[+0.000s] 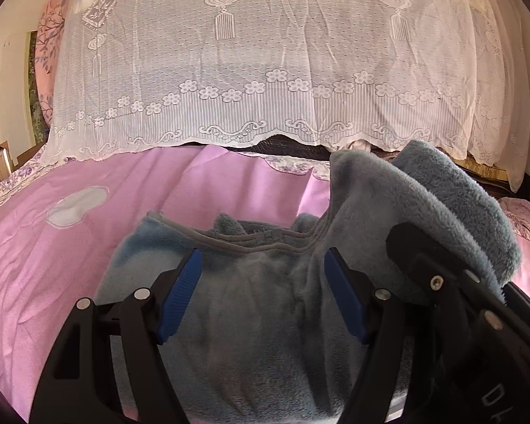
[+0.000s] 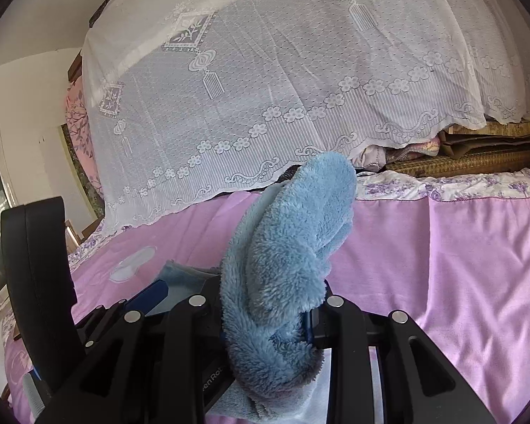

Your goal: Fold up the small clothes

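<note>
Fleece garment lies on the pink bed, its side flap pinched up by the right tool while the left tool hovers spread above; the flap should be laid across evenly.

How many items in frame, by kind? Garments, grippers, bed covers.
Garments: 1, blue fleece garment, one end lifted in the right gripper.
Grippers: 2, the right shut on the fleece, the left gripper open over it.
Bed covers: 2, pink bedsheet and white lace cover.
Total: 5
</note>
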`<state>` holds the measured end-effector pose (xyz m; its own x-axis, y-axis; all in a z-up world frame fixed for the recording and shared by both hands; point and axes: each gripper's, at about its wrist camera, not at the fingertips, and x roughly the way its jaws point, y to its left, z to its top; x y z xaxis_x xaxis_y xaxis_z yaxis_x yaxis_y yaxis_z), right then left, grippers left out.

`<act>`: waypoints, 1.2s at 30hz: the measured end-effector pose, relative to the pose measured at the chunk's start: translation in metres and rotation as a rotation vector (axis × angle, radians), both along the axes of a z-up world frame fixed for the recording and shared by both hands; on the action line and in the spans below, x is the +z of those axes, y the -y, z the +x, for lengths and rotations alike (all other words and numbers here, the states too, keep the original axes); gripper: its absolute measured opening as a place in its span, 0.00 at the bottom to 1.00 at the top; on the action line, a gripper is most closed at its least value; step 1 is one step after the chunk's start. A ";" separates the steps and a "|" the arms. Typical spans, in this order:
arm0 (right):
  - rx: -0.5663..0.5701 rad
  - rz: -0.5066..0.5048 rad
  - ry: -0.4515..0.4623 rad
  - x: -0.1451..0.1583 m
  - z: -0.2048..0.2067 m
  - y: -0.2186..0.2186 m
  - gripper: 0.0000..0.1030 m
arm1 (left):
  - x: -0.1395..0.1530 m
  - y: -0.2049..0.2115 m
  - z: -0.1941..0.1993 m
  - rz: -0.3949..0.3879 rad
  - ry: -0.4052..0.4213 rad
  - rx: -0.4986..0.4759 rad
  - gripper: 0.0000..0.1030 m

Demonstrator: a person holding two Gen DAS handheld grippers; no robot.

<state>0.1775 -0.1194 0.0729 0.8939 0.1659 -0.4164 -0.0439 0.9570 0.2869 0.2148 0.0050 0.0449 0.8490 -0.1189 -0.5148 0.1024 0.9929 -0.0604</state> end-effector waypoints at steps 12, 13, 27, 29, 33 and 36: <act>0.115 -0.013 0.024 0.012 0.003 -0.065 0.30 | 0.009 -0.069 -0.011 0.000 0.010 0.123 0.67; 0.128 -0.017 0.023 0.013 0.004 -0.072 0.30 | 0.009 -0.076 -0.012 -0.004 0.008 0.137 0.67; 0.277 -0.044 -0.037 -0.008 0.017 -0.137 0.30 | -0.017 -0.139 -0.018 -0.017 -0.067 0.278 0.68; 0.288 -0.053 -0.050 -0.014 0.019 -0.143 0.30 | -0.024 -0.144 -0.017 -0.012 -0.086 0.289 0.68; 0.308 -0.071 -0.086 -0.029 0.023 -0.155 0.30 | -0.039 -0.153 -0.015 -0.002 -0.139 0.320 0.69; 0.320 -0.088 -0.108 -0.038 0.026 -0.161 0.30 | -0.050 -0.159 -0.014 0.002 -0.176 0.346 0.72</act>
<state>0.2033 0.0419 0.0349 0.7524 0.3901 -0.5308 -0.3197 0.9208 0.2235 0.2011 0.1641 -0.0049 0.7371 0.1601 -0.6565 -0.2501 0.9672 -0.0450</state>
